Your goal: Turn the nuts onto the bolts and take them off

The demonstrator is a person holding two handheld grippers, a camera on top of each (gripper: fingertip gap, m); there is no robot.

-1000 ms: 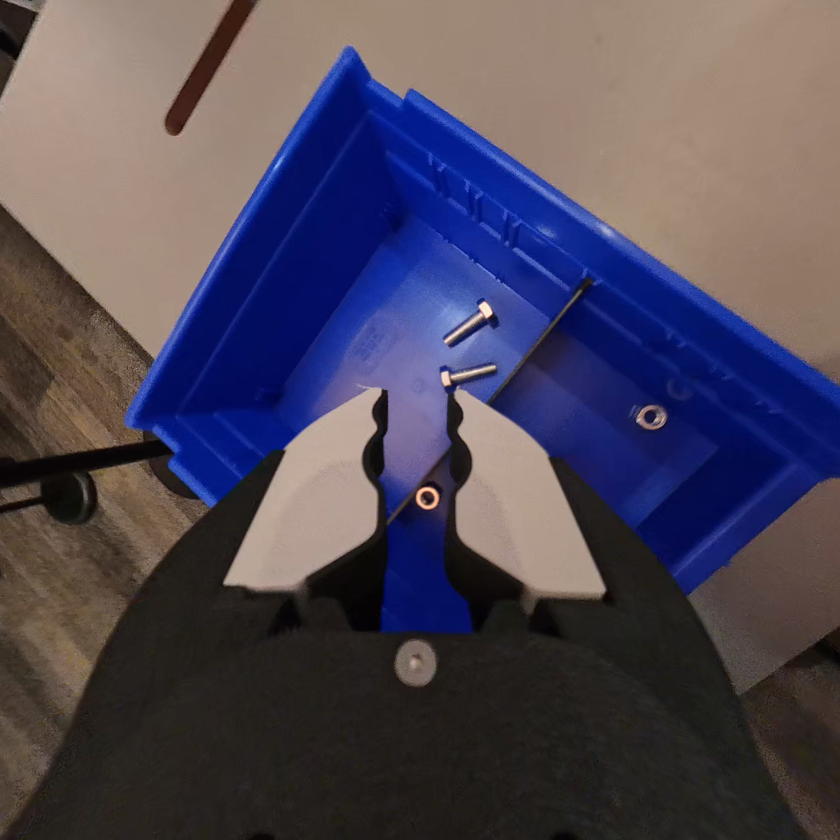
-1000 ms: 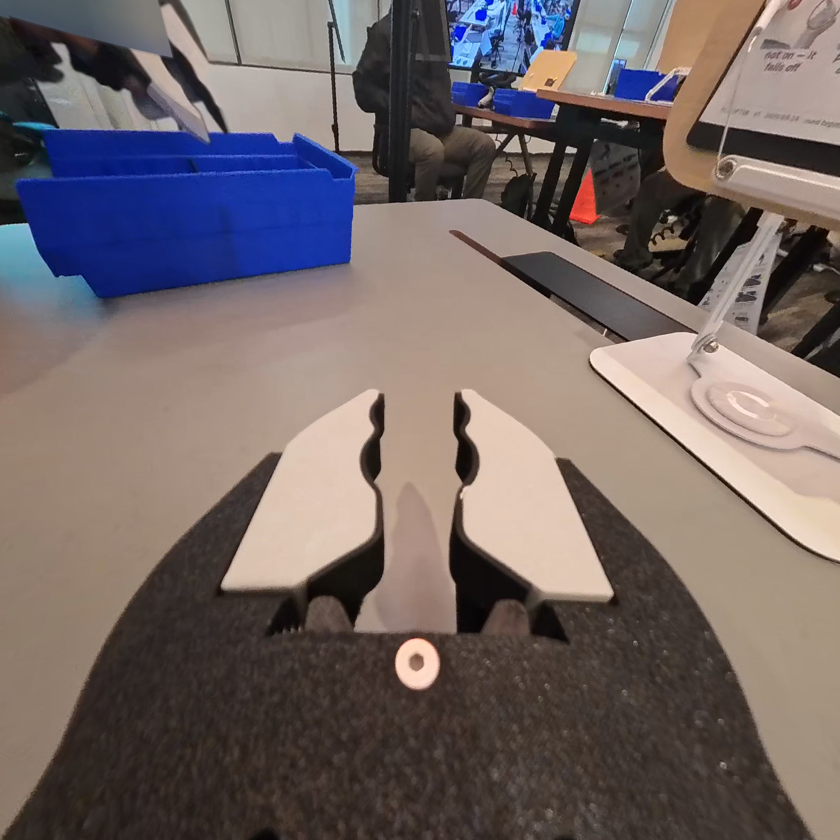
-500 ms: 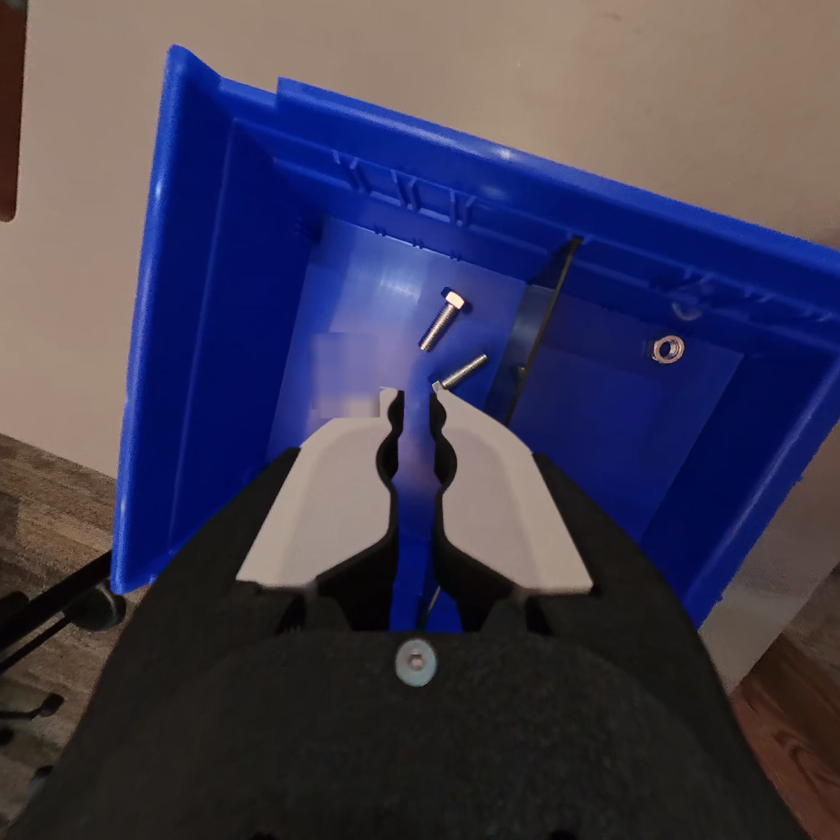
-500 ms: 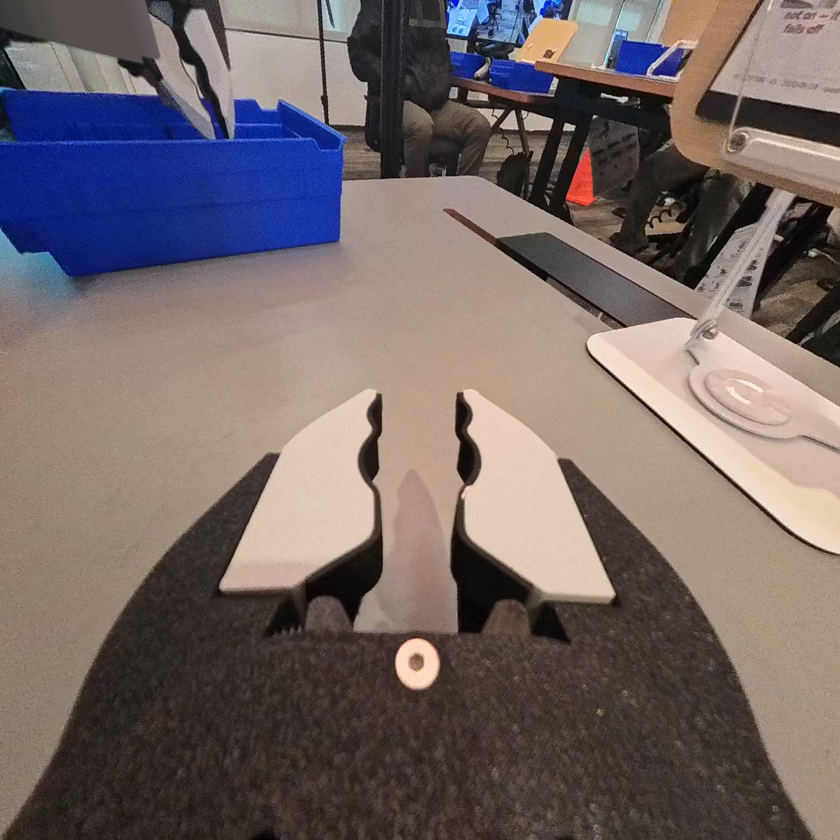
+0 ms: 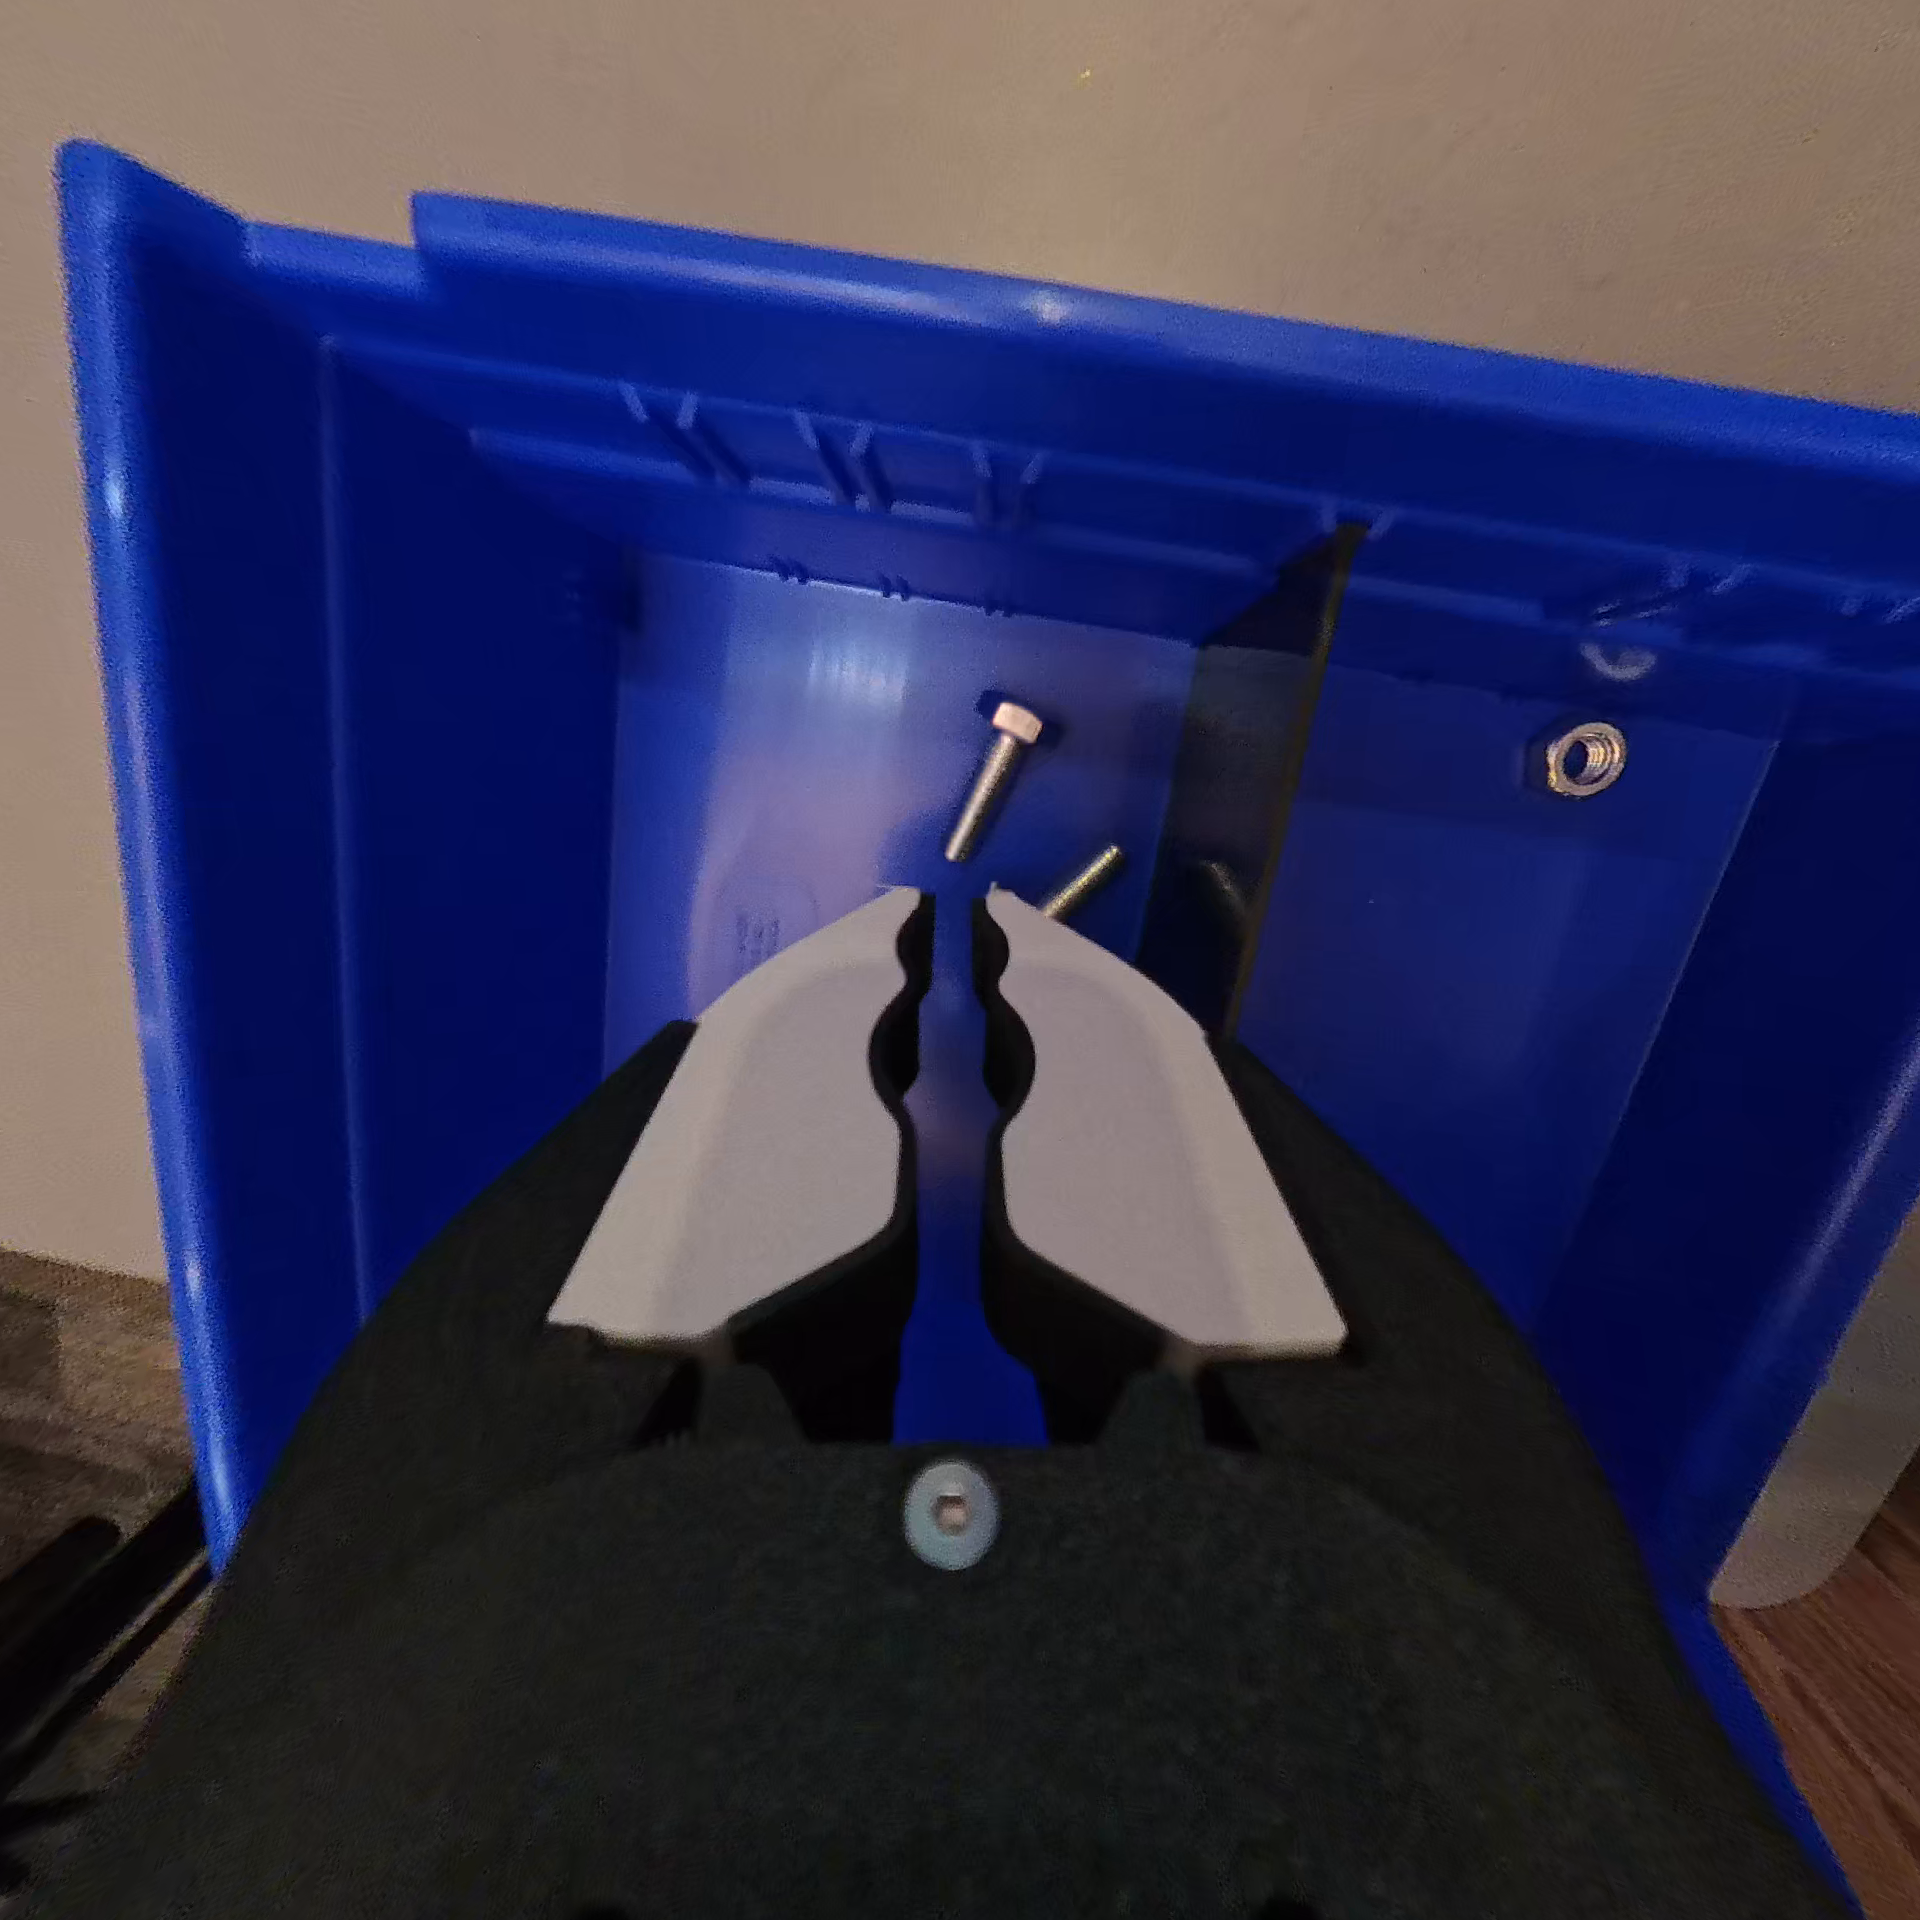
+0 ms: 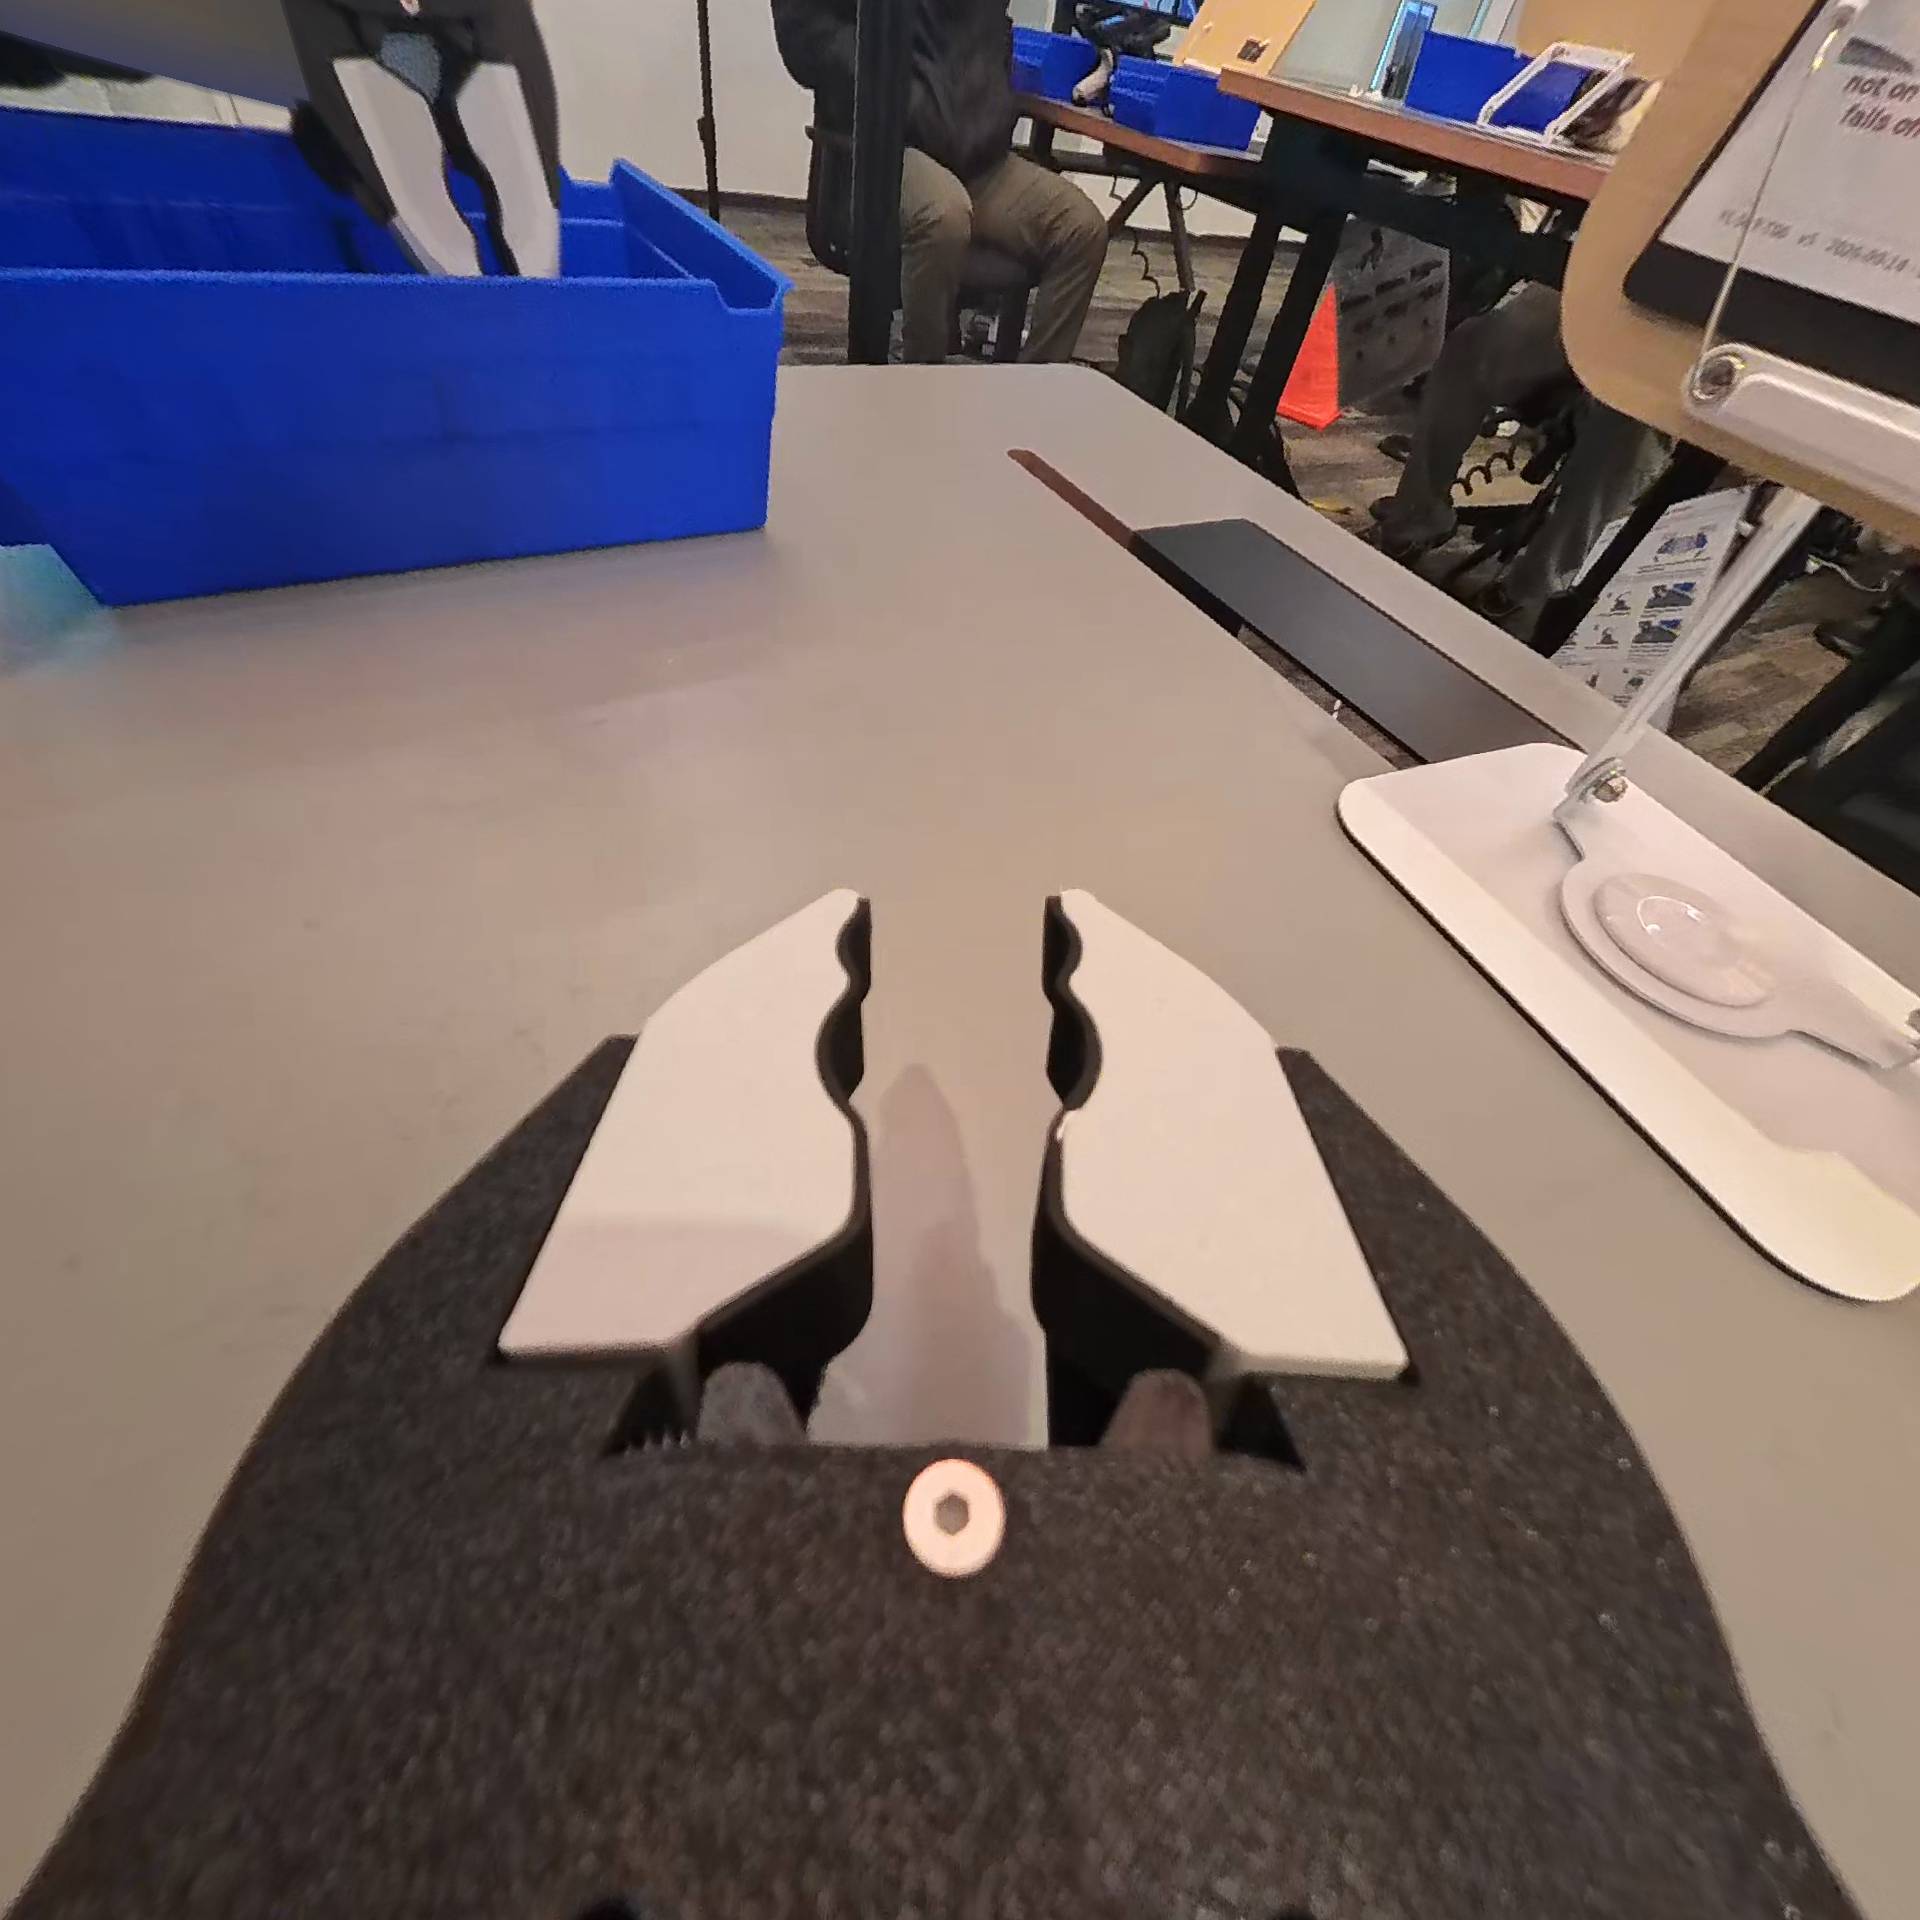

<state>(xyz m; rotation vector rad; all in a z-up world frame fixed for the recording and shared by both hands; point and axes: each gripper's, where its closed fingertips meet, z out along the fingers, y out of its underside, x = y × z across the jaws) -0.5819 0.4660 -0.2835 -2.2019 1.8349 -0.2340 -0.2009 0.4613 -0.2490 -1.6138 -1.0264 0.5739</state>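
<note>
A blue bin (image 5: 208, 727) holds two silver bolts in its left compartment. One bolt (image 5: 992, 779) lies free just beyond my left gripper (image 5: 951, 899). The other bolt (image 5: 1081, 878) is partly hidden under the right fingertip (image 5: 1039, 935). A dark divider (image 5: 1278, 748) splits the bin. A silver nut (image 5: 1584, 758) lies in the right compartment. My left gripper is low inside the bin, jaws a narrow gap apart with nothing between them; it also shows in the right wrist view (image 6: 478, 244). My right gripper (image 6: 956, 904) is open and empty, low over the grey table (image 6: 416, 831).
The blue bin (image 6: 416, 436) stands at the table's far left. A white stand base (image 6: 1558, 914) with a tilted board sits at the right. A black strip (image 6: 1320, 623) runs along the table's far right edge. A seated person and other tables are behind.
My left gripper has gone down into the bin towards the bolts and its jaws have narrowed. A second nut by the divider is out of sight. My right gripper has barely moved.
</note>
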